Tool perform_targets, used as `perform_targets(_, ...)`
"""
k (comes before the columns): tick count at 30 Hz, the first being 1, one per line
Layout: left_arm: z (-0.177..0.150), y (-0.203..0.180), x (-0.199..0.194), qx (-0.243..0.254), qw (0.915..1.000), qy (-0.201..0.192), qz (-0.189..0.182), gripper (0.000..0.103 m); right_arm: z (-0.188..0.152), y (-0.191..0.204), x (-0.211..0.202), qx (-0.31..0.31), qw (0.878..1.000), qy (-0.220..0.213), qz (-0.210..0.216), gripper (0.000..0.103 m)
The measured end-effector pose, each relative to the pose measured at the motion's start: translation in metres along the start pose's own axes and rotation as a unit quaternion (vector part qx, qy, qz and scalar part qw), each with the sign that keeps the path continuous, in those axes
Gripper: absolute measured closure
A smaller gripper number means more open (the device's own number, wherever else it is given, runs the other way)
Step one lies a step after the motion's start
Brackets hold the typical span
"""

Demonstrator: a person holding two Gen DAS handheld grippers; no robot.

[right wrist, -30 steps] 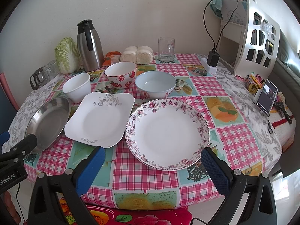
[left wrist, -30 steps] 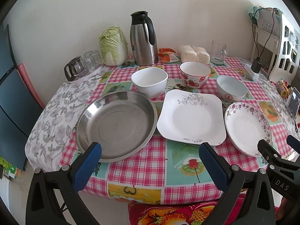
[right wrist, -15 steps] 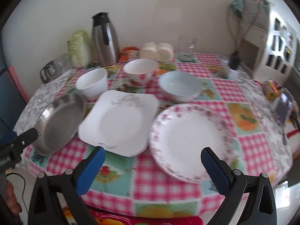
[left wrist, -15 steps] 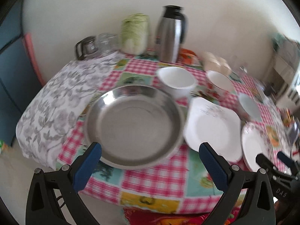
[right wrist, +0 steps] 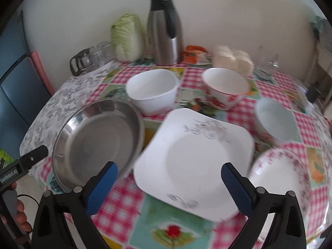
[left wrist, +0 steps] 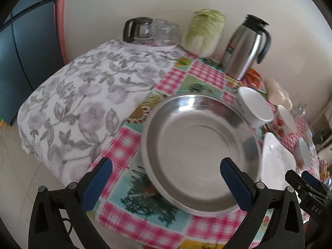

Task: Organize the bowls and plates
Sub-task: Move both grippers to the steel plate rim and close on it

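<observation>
**Lining up on the first plates**

Left wrist: our left gripper [left wrist: 166,176] has jaws wide, empty, over the steel plate [left wrist: 199,155] at the tabletop's near edge.

Right wrist: right gripper [right wrist: 169,178] wide, empty, facing the square plate [right wrist: 195,159]. Next we likely need a rim grip for stacking.

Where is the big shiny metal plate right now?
The metal plate sits at the left of the table in the right wrist view, beside the square white plate and in front of the plain white bowl.

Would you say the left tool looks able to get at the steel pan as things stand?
Probably yes. The left tool is open, right at the steel pan, whose near rim lies bare; the white bowl sits beyond its far side.
</observation>
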State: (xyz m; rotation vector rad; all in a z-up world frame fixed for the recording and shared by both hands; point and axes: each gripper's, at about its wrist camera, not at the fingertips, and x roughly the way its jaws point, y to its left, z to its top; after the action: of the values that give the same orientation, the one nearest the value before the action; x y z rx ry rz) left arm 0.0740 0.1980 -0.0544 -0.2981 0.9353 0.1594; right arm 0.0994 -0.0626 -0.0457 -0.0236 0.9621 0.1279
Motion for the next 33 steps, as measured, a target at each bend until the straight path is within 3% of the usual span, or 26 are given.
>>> perform_targets(10, 0.007, 0.027, 0.039, -0.025, 0.999, 0.035, -0.011, 0.0, 0.022, 0.032, 0.062, -0.036, 0.998, 0.045, 0.024, 0.019)
perform_targets(18, 0.008, 0.027, 0.06, -0.004, 0.9989, 0.045, 0.008, 0.002, 0.035, 0.042, 0.094, -0.049, 0.997, 0.059, 0.026, 0.032)
perform_targets(23, 0.007, 0.024, 0.073, 0.001, 0.9982, 0.059, 0.008, 0.02, 0.042, 0.043, 0.097, -0.06, 0.997, 0.049, 0.016, 0.032)
perform_targets(25, 0.006, 0.023, 0.077, 0.003, 0.998, 0.062, 0.011, 0.022, 0.045, 0.044, 0.098, -0.06, 0.997, 0.045, 0.022, 0.04)
perform_targets(31, 0.005, 0.017, 0.079, 0.023, 0.9975, 0.06, 0.028, 0.029, 0.045, 0.05, 0.107, -0.064, 0.996, 0.057, 0.034, 0.049)
perform_targets(33, 0.005, 0.017, 0.078, 0.028, 0.9972, 0.058, 0.038, 0.037, 0.043, 0.051, 0.11, -0.062, 0.995, 0.062, 0.038, 0.053)
